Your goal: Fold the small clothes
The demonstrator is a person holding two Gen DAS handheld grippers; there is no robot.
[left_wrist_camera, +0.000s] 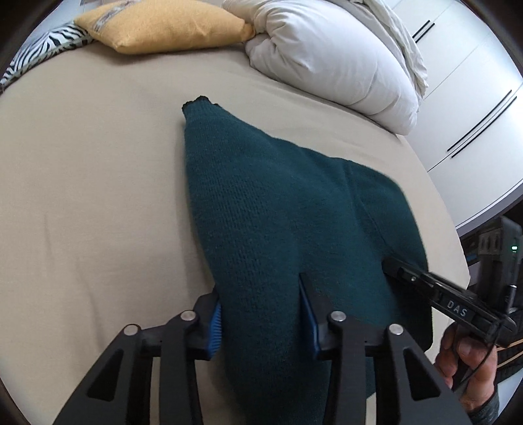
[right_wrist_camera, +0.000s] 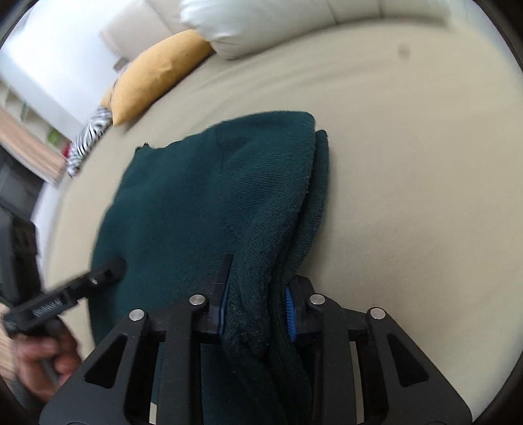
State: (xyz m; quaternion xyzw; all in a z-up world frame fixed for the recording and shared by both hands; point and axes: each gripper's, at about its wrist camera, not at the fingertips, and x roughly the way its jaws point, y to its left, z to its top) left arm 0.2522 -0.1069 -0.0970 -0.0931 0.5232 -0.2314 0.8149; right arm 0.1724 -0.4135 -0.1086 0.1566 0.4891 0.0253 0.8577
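Observation:
A dark teal knitted sweater (left_wrist_camera: 278, 202) lies partly folded on the beige bed sheet (left_wrist_camera: 81, 179), one narrow end pointing toward the pillows. My left gripper (left_wrist_camera: 261, 310) is shut on a thick bunch of its near edge, and the knit fills the gap between the blue pads. In the right wrist view the sweater (right_wrist_camera: 202, 196) shows doubled layers along its right side. My right gripper (right_wrist_camera: 256, 310) is shut on those stacked layers at the near edge. Each gripper also appears in the other's view, held in a hand at the sweater's side: the right gripper (left_wrist_camera: 408, 274) and the left gripper (right_wrist_camera: 111, 268).
A yellow cushion (left_wrist_camera: 163, 26), a zebra-print pillow (left_wrist_camera: 49, 45) and a rolled white duvet (left_wrist_camera: 327, 52) lie at the head of the bed. White wardrobe doors (left_wrist_camera: 474, 98) stand beyond the bed's right edge. Bare sheet stretches left of the sweater.

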